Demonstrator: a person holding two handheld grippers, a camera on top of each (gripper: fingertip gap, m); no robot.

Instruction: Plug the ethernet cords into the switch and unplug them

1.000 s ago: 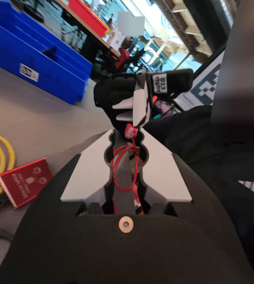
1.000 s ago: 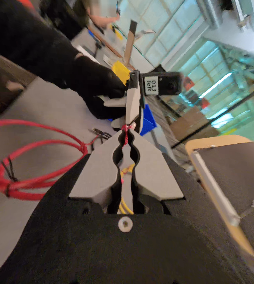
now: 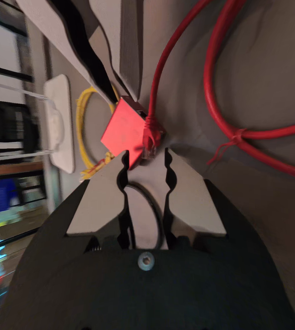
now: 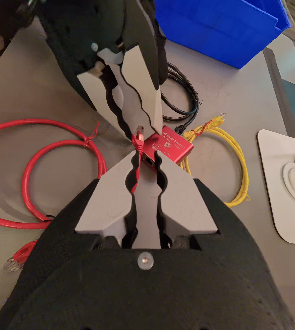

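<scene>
Your two grippers meet over the red switch [image 4: 169,145] — the left gripper [image 3: 145,151] spread, one finger [image 4: 156,107] touching the box's top, the right gripper [image 4: 145,153] also parted, its tips straddling the port end. The red ethernet cord [image 4: 136,171] runs between your right fingers, its plug [image 4: 139,132] upright beside the switch — unplugged.

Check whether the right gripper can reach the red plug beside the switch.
Probably yes: the right gripper is open, and the red plug stands unplugged just beyond its fingertips, beside the switch, with its cable running between them.
</scene>
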